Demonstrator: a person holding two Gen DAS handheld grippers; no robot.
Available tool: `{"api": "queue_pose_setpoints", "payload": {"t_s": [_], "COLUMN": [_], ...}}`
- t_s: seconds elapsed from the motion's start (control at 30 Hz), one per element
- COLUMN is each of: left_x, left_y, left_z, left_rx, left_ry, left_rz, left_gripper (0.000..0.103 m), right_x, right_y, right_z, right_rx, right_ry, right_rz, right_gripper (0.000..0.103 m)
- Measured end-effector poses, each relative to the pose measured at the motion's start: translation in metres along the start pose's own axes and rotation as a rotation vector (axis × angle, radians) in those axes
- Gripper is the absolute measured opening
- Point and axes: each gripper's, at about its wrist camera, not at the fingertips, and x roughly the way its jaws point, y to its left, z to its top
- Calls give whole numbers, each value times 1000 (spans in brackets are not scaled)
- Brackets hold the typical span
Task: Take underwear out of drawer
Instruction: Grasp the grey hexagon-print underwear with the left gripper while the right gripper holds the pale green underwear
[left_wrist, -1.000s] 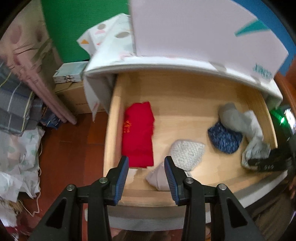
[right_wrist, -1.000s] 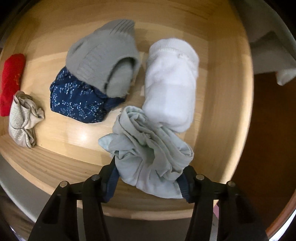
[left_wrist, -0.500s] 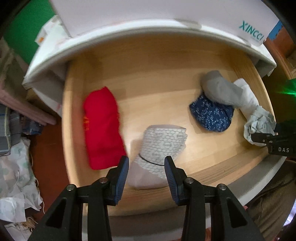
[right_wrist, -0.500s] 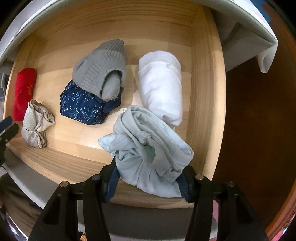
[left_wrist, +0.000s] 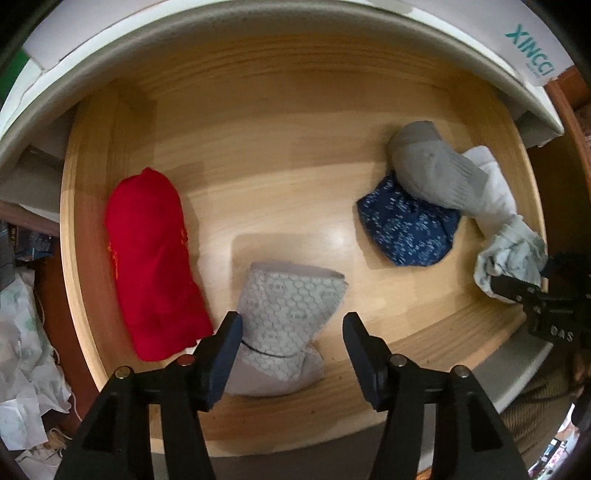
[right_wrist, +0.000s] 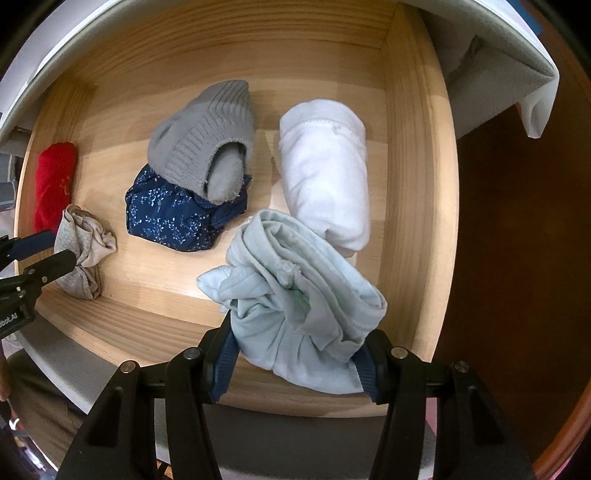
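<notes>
An open wooden drawer (left_wrist: 280, 155) holds rolled clothes. A grey honeycomb-patterned underwear bundle (left_wrist: 288, 310) lies near the front wall, between the fingers of my left gripper (left_wrist: 291, 325). Its jaws are opening, and the right pad stands clear of the cloth. In the right wrist view the same bundle (right_wrist: 86, 251) sits at the left gripper (right_wrist: 44, 254). My right gripper (right_wrist: 297, 343) is shut on a pale blue underwear bundle (right_wrist: 303, 288), held above the drawer's front right corner. From the left wrist it appears as the pale blue bundle (left_wrist: 511, 258) at the right gripper (left_wrist: 521, 291).
Also in the drawer (right_wrist: 332, 55): a red folded piece (left_wrist: 155, 258) at the left, a navy patterned piece (left_wrist: 406, 229) under a grey knitted sock (left_wrist: 432, 173), and a white roll (right_wrist: 328, 173) by the right wall. A white box (left_wrist: 517, 40) overhangs the back. Crumpled cloth (left_wrist: 22, 354) lies on the floor at left.
My left gripper came down and in over the grey patterned bundle, and its jaws widened. My right gripper rose with the pale blue bundle, so more of the drawer shows.
</notes>
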Motion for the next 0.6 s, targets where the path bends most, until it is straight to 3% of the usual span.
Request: {"api": "queue_pose_setpoints", "payload": {"t_s": [0.4,0.6], "left_x": [30,32], "left_y": [0,7], "left_z": [21,23], "left_rx": [-33,-85], "left_ry": [95,101], "left_rz": [27,18], "left_gripper": [62,62], "right_x": [3,6], "right_y": [-14,-16], "right_z": [9,10], "right_rx": [2,4], "right_ry": [3,2], "right_rz": [11,14], "right_gripper": [52,52]}}
